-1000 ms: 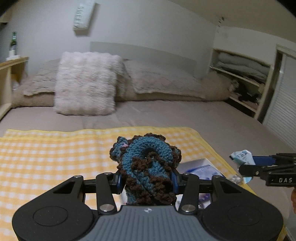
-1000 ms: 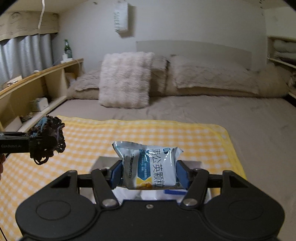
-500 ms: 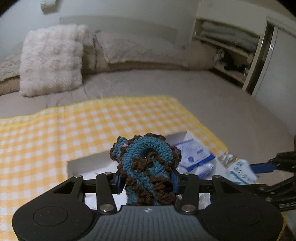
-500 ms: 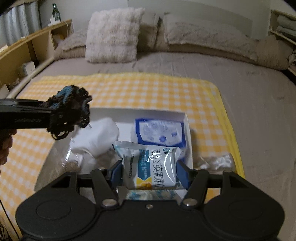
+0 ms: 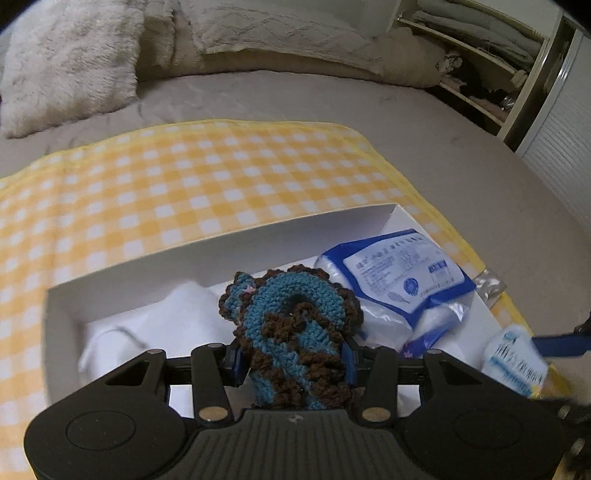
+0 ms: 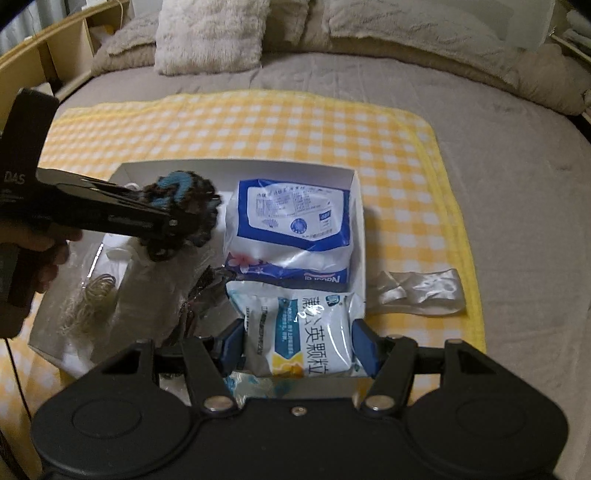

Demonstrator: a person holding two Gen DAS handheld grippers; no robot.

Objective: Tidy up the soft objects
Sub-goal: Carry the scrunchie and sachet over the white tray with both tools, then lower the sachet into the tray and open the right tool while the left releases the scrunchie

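Grey-brown bedding forms the bed (image 6: 424,88), with a pale plush cushion (image 6: 210,33) against the pillows at its head. Yellow-and-white checked cloth (image 6: 295,129) lies across the bed and carries an open white box (image 6: 236,164) near the cloth's front edge. Inside the box, toward its far right corner, lies a blue-and-white plastic pack (image 6: 291,221); white soft items fill its left part. A strip of clear wrapper (image 6: 421,291) rests on the cloth just beside the box's right wall. My left gripper (image 5: 291,354) is closed on a blue-and-brown crocheted piece (image 5: 291,332), held above the box's left half. My right gripper (image 6: 297,339) is closed on a white-and-blue sachet (image 6: 299,328) over the box's near right corner.
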